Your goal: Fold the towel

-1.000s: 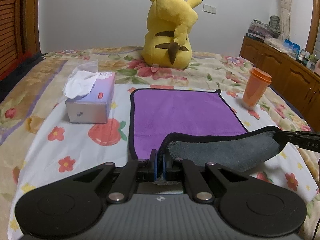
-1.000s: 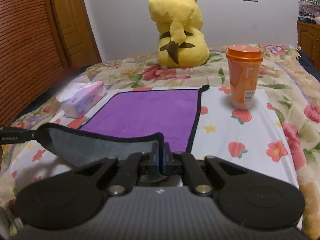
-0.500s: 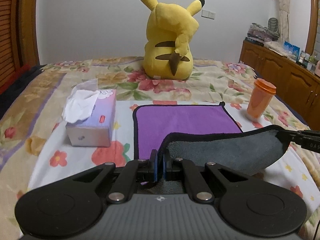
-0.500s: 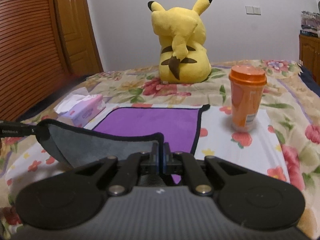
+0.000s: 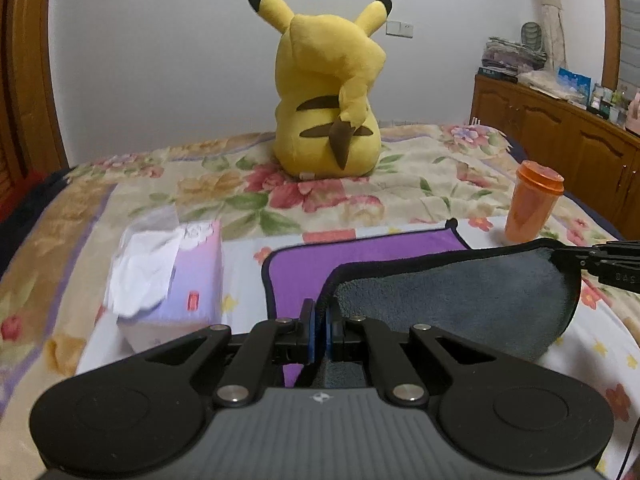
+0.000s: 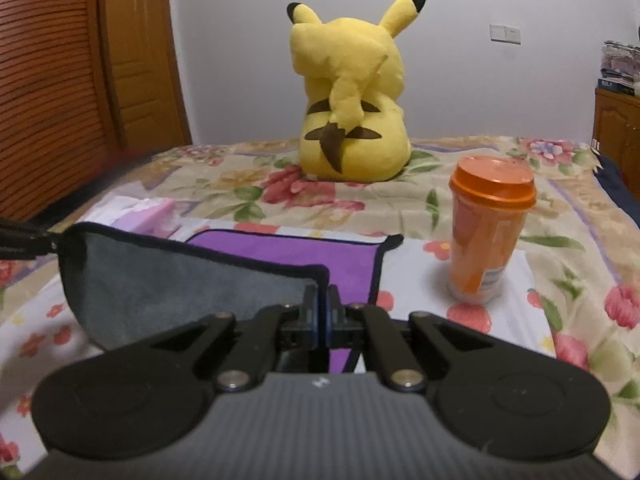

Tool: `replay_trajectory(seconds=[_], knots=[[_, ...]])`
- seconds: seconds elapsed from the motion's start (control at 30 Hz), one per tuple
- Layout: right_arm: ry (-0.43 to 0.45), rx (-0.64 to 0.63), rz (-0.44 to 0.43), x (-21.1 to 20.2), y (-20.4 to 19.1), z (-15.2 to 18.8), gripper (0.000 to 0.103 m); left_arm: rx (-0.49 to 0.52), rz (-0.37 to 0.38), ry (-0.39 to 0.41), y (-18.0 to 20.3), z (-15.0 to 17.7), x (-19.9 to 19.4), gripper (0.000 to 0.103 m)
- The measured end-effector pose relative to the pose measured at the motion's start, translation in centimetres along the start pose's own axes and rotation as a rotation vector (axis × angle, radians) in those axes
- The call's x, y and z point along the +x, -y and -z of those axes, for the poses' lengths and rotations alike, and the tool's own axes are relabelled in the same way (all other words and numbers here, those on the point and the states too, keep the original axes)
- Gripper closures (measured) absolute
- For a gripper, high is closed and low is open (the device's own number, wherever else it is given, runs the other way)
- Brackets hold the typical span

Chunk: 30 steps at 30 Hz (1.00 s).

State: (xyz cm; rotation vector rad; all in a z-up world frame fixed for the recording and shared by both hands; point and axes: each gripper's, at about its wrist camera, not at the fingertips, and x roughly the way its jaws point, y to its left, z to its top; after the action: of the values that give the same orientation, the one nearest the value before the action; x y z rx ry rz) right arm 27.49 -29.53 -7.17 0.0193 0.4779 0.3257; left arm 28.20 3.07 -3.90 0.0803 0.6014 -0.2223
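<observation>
A towel, purple on top and grey underneath with a black hem, lies on the bed [image 5: 360,252] [image 6: 296,252]. My left gripper [image 5: 320,320] is shut on its near left corner. My right gripper [image 6: 320,312] is shut on its near right corner. Both hold the near edge lifted, so the grey underside [image 5: 460,300] [image 6: 168,276] hangs between them above the purple part. The far half lies flat. The right gripper's tip shows in the left wrist view [image 5: 600,260], and the left gripper's tip in the right wrist view [image 6: 24,238].
A tissue box [image 5: 172,280] [image 6: 140,210] stands left of the towel. An orange lidded cup [image 5: 532,200] [image 6: 488,228] stands to its right. A yellow plush toy [image 5: 328,100] [image 6: 352,100] sits behind it. A wooden cabinet [image 5: 560,140] lines the right wall.
Both grippers have moved forward over the towel with its near edge held up. The lifted grey side now covers more of the purple part.
</observation>
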Motion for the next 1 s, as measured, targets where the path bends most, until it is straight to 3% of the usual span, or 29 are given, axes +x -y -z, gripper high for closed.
replay_trajectory(seconds=[0.43,0.77,1.0], knots=[[0.08,-0.101,0.012,1.0,-0.3,-3.9,0.099,0.067,-0.011,0.064,0.1,-4.1,0.5,0.097],[0.112,-0.199,0.037,2.5,-1.0,-5.8,0.099,0.054,-0.045,0.084,-0.8,-6.4,1.9,0.097],[0.123,-0.194,0.06,4.3,-0.5,-6.5,0.099,0.043,-0.059,0.09,-1.0,-7.4,3.8,0.097]])
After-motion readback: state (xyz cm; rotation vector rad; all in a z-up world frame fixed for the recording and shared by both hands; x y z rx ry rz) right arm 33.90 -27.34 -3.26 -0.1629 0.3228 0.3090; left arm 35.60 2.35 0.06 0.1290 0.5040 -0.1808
